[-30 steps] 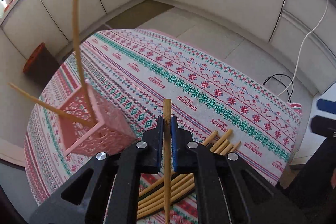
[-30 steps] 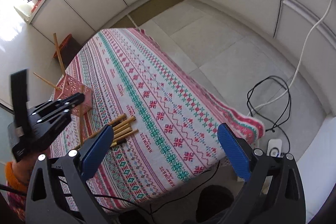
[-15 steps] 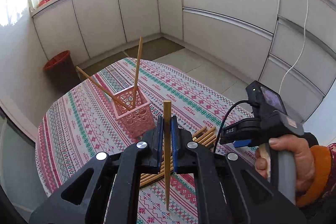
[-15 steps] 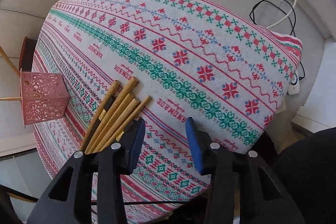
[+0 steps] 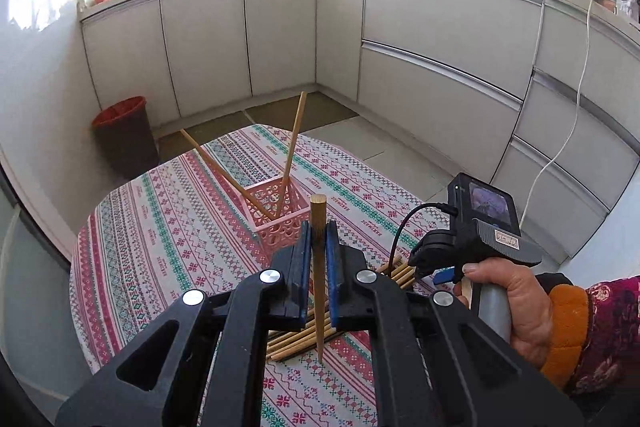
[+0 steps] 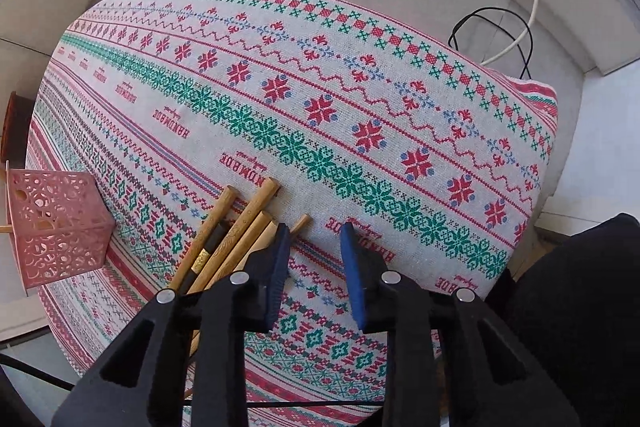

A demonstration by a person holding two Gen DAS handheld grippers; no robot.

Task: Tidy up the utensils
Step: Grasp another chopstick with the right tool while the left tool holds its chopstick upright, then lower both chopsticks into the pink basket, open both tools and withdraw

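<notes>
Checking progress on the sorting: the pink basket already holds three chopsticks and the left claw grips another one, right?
Not quite. The left wrist view shows only two chopsticks standing in the pink basket, not three. The rest holds: the left claw is shut on another chopstick.

You've got one pink basket [image 5: 276, 223] mid-frame with two chopsticks [image 5: 294, 143] standing in it, one chopstick [image 5: 319, 267] clamped, and about five loose chopsticks [image 6: 240, 227] at lower left.
</notes>
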